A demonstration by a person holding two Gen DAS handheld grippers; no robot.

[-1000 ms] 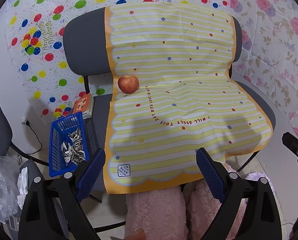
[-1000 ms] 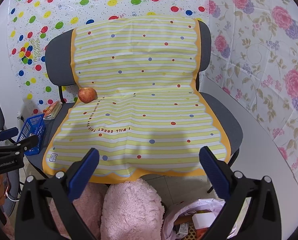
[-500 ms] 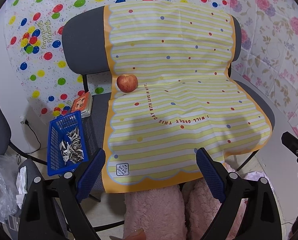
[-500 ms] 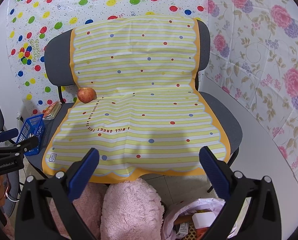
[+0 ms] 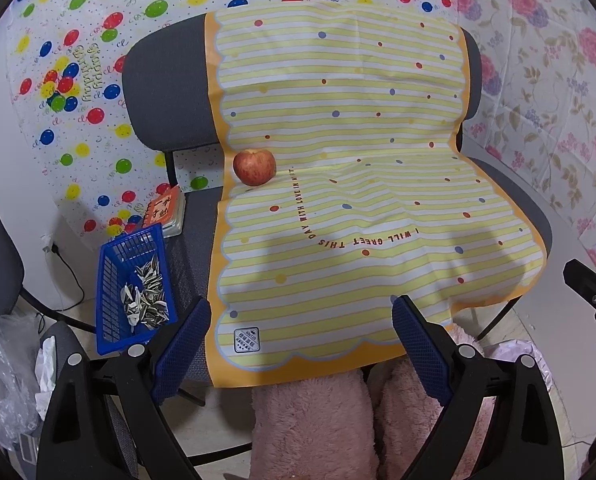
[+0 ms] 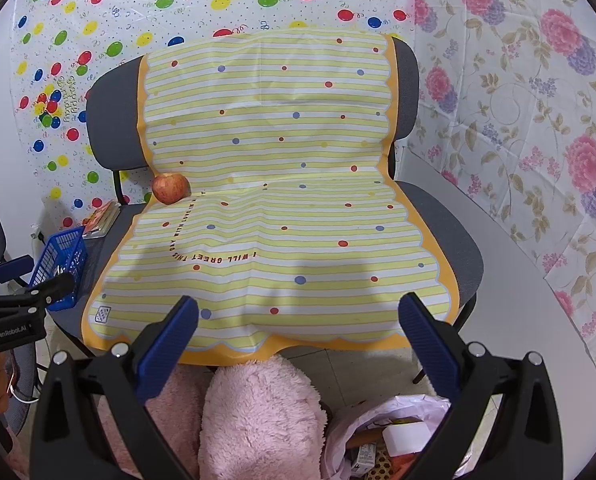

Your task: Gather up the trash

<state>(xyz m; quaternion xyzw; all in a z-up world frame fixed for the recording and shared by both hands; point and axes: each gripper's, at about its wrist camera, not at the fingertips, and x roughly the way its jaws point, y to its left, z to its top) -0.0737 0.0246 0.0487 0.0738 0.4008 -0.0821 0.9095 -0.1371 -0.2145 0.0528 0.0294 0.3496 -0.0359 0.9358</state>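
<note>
left claw point(image 5: 300, 340) spread wide, empty | right claw point(image 6: 298, 330) spread wide, empty | shell scraps point(image 5: 145, 296) lie in blue basket point(image 5: 109, 280) at chair's point(image 5: 157, 80) left edge | apple point(image 5: 254, 167) on striped mat point(image 5: 358, 184) | trash bag point(image 6: 382, 436) on floor below

The yellow striped mat point(image 5: 350, 184) draped over the grey chair point(image 5: 165, 92) carries dark letters in a curved line: "I WILL GREET THIS DAY WITH LOVE IN M…", the last word too small to make out fully. A small square label point(image 5: 247, 339) sits near the mat's front left corner; its print is too fine to read. The balloon-print sheet point(image 5: 77, 80) on the wall bears "Happy Birthday" in gold script, also seen near the top in the right wrist view. The left gripper point(image 6: 13, 320), seen from the right wrist camera, is marked "GenRobot.AI" in white. An orange booklet point(image 5: 162, 211) beside the mat shows large characters that are not clearly legible.
</note>
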